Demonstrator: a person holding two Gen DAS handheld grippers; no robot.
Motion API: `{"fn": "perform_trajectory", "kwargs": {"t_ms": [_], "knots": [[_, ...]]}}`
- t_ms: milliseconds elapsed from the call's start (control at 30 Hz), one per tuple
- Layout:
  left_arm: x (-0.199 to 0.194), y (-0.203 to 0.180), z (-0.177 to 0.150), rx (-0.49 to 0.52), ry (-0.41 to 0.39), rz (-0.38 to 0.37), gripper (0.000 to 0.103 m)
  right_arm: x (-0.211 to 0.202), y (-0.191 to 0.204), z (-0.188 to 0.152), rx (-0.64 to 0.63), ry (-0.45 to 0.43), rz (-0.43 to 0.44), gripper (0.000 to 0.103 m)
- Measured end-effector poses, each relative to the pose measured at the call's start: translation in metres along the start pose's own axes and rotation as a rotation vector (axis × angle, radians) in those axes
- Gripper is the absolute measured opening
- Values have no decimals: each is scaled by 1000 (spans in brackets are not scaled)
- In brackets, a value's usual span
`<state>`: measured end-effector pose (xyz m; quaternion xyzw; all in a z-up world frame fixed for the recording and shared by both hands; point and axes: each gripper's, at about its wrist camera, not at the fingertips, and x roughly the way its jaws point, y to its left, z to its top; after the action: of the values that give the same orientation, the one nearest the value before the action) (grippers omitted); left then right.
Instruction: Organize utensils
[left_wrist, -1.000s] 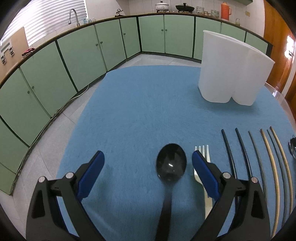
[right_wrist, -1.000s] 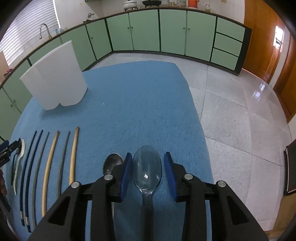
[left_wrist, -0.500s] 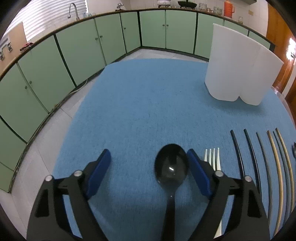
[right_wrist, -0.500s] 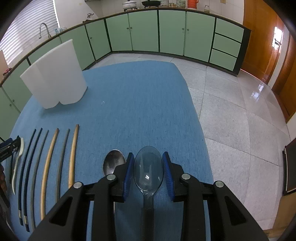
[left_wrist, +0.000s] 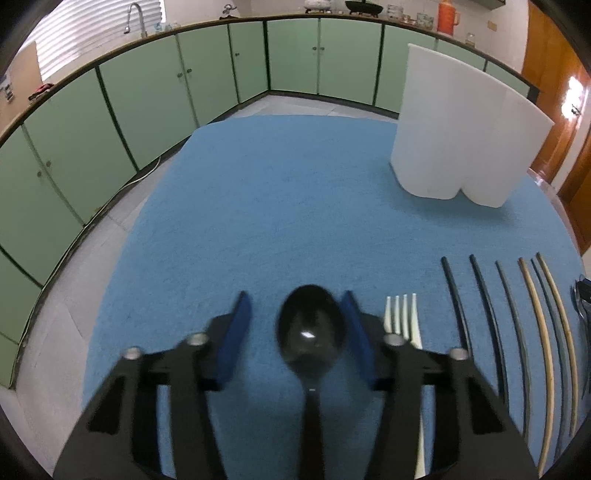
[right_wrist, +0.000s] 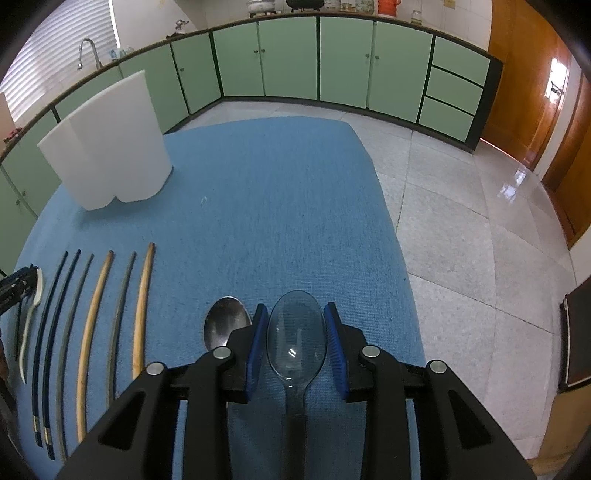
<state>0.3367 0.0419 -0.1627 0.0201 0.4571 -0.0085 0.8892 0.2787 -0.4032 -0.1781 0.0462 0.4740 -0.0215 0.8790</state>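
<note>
A black spoon (left_wrist: 310, 332) lies on the blue mat between the fingers of my left gripper (left_wrist: 297, 332), which is still partly open; the right finger touches the bowl, the left stands off. A cream fork (left_wrist: 402, 325) lies just right of it. My right gripper (right_wrist: 296, 339) is shut on a clear spoon (right_wrist: 296, 339), pads against the bowl's sides. A metal spoon (right_wrist: 223, 326) lies just left of it. Several chopsticks (right_wrist: 99, 310) lie in a row; they also show in the left wrist view (left_wrist: 517, 325).
A tall white holder (left_wrist: 465, 133) stands at the far side of the blue mat (left_wrist: 277, 203); it also shows in the right wrist view (right_wrist: 110, 147). Green cabinets ring the room. The mat's edge and tiled floor (right_wrist: 480, 240) lie to the right.
My left gripper's fingers have closed in from wide open toward the black spoon and moved forward. My right gripper has narrowed slightly onto the clear spoon.
</note>
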Motion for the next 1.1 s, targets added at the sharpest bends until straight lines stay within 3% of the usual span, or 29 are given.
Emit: {"fn": "perform_trajectory", "kwargs": {"t_ms": [200,467,667,767,867,967,1100], "knots": [[-10,2,-2,-19,-28,-42,33,-16,-5,2,34,-40,19,31],[-67,1,-6,-43,-233,-50,33,-81,-9,5,66,-227,97,30],[-102,-5,3,-46,-336,-75,33,-118,1,17,32,-327,135,29],[-117,-5,9,-57,-381,-92,33,-132,6,26,24,-364,161,20],[-130,-9,17,-65,-427,-103,33,-137,9,36,22,-375,193,9],[-134,-14,23,-56,-442,-107,33,-131,12,42,15,-360,207,8],[-128,-17,18,-61,-426,-118,33,-110,9,41,33,-303,243,0]]}}
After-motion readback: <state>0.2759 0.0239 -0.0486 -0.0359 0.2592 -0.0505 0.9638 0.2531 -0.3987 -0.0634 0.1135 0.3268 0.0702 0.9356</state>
